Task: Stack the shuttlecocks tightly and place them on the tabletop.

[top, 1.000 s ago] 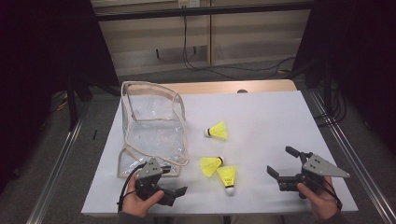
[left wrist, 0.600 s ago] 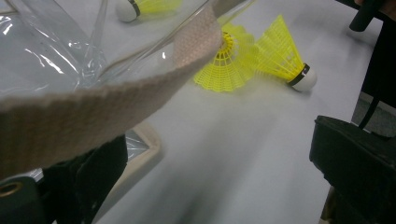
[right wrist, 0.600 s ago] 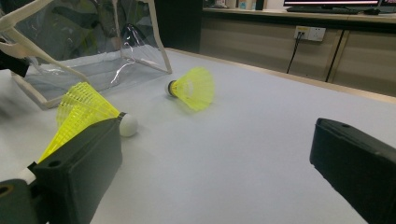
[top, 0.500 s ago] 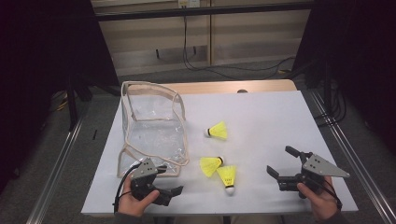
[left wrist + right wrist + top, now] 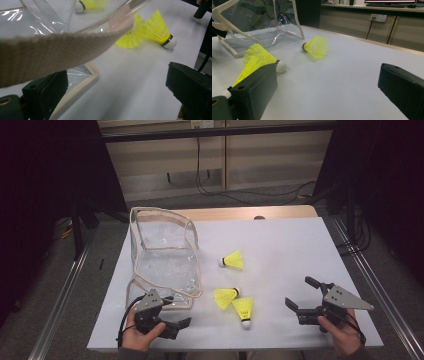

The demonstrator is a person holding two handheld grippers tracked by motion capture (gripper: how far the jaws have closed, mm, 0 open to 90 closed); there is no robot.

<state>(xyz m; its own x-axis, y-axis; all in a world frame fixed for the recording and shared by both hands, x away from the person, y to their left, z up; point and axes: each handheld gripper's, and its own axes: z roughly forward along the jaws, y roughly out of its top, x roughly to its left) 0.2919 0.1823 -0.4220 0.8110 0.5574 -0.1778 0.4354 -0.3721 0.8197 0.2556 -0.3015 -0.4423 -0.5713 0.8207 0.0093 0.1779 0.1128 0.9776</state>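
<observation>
Yellow shuttlecocks, three in all, lie on the white table (image 5: 280,245), none yet inside the clear bag (image 5: 162,255). Nearest the person, the left gripper (image 5: 177,326) and right gripper (image 5: 304,296) rest low with jaws apart and empty. Between them lie the near pair of shuttlecocks (image 5: 235,301), touching; beyond, the far shuttlecock (image 5: 233,260) lies alone. The bag stands open at the left, its woven strap (image 5: 62,53) crossing the left gripper view. Judged state: packing not begun.
</observation>
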